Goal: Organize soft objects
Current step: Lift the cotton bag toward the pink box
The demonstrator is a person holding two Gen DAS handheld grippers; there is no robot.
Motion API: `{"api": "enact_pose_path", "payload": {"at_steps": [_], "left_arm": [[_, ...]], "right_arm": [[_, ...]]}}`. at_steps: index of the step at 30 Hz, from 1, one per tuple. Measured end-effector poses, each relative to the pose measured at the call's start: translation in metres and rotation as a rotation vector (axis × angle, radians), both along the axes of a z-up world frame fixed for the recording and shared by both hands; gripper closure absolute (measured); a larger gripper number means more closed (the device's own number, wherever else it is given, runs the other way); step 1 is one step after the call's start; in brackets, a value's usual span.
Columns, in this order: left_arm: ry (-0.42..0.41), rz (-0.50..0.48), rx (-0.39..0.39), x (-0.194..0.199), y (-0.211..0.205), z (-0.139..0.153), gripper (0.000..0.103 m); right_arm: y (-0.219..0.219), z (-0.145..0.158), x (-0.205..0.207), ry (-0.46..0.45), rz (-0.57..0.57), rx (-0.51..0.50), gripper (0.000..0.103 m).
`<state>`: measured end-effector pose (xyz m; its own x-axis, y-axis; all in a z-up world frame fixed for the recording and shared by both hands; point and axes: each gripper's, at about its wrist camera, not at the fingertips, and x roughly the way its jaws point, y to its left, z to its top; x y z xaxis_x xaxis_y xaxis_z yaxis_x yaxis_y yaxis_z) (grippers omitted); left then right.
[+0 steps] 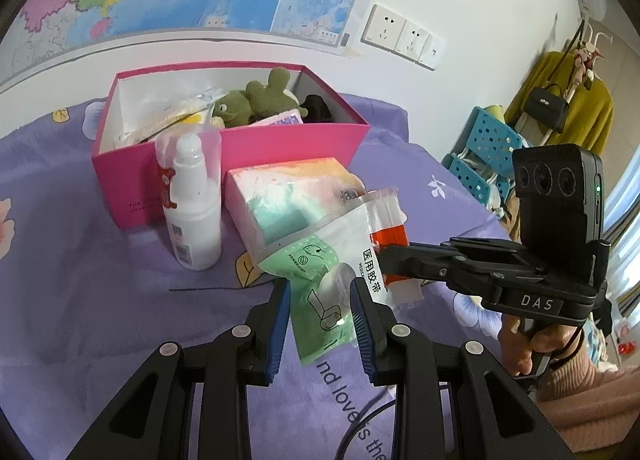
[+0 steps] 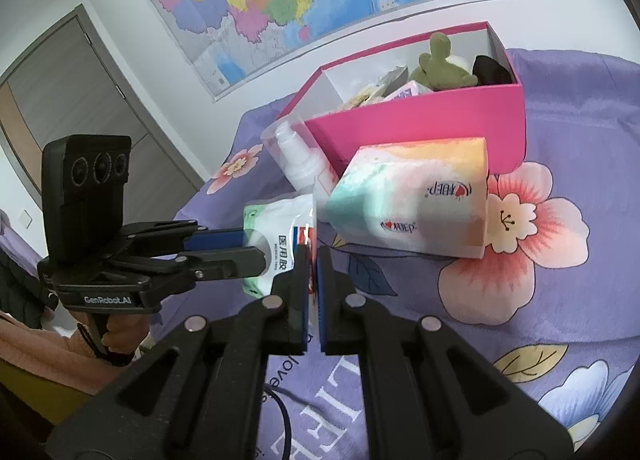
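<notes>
My left gripper [image 1: 320, 296] sat with its blue-padded fingers [image 1: 279, 324] either side of the green-and-white plastic packet of medical tape [image 1: 320, 300]; pads looked pressed onto the packet's lower green part, so I'd call it clamped on the packet; from the right wrist view the left gripper [image 2: 250, 244] met the packet [image 2: 276, 236] from the side, consistent with that.

My right gripper [image 2: 313, 272] was pinched tight on the packet's red-and-white edge strip; jaws nearly together with only the thin strip between them; in the left wrist view the right gripper [image 1: 386, 260] came in from the right and its tip met the red part of the packet.

So the packet was held by both grippers, above the purple floral cloth [image 1: 80, 280]; whether its bottom touched the cloth I couldn't tell.

Just behind the packet lay the pastel soft tissue pack [image 1: 288, 200], tilted on the cloth; beside it on the left stood the white plastic spray bottle with clear cap [image 1: 192, 204], upright, just in front of the pink cardboard box [image 1: 240, 148].

Inside the box: green plush frog [image 1: 260, 98], a black soft item [image 1: 316, 106] at the right end, some flat wrapped packs at the left.
</notes>
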<state>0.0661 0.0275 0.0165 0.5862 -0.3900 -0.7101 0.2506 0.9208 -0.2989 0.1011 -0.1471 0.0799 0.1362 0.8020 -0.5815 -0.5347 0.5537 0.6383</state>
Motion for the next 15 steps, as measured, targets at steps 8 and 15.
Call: {"api": "enact_pose_path", "payload": {"at_steps": [8,15], "left_arm": [[-0.016,0.000,0.003,0.0054,-0.0004,0.0052,0.073],[-0.025,0.003,0.003,0.0062,0.0002,0.0081,0.073]], "right_arm": [[-0.0038,0.0058,0.0048,-0.016,-0.004,0.006,0.097],[-0.0051,0.0105,0.0065,-0.028,-0.006,0.010,0.097]]}}
